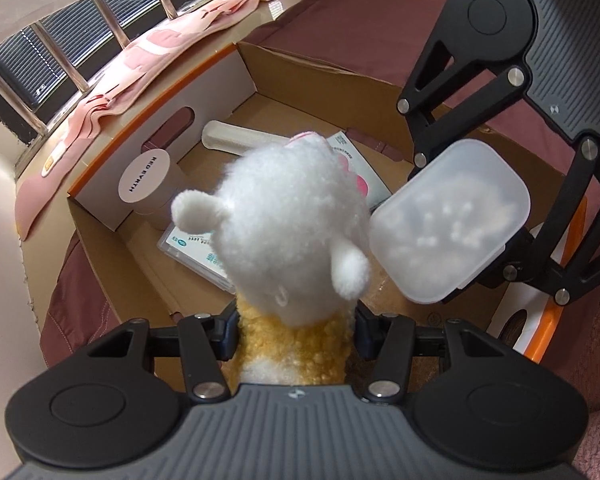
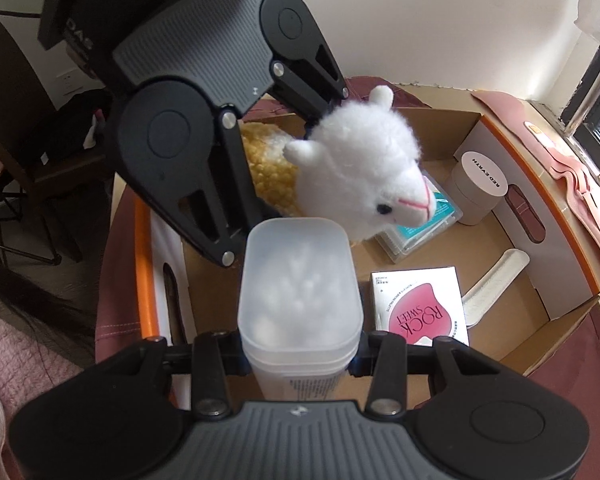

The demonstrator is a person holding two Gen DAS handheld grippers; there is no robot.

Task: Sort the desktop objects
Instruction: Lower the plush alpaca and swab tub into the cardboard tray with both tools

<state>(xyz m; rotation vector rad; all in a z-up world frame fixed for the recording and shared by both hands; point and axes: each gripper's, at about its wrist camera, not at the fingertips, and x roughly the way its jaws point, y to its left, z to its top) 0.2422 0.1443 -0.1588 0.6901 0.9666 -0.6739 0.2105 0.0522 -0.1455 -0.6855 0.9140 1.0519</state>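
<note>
left gripper [image 1: 296, 332] clamping plush [image 1: 296, 216] over box [image 1: 236, 64] | right gripper [image 2: 300, 354] gripping tub [image 2: 300, 280] at plush's 3 o'clock, both hanging above box | risk: plush and tub bumping, crowding

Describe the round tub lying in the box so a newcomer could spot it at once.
Start at the open cardboard box with the orange rim. Look to its white end wall with the oval handle slot: the round tub stands just in front of it. It is the only cylinder there, beige with a pale lid printed RED EARTH, next to a flat teal packet.
</note>
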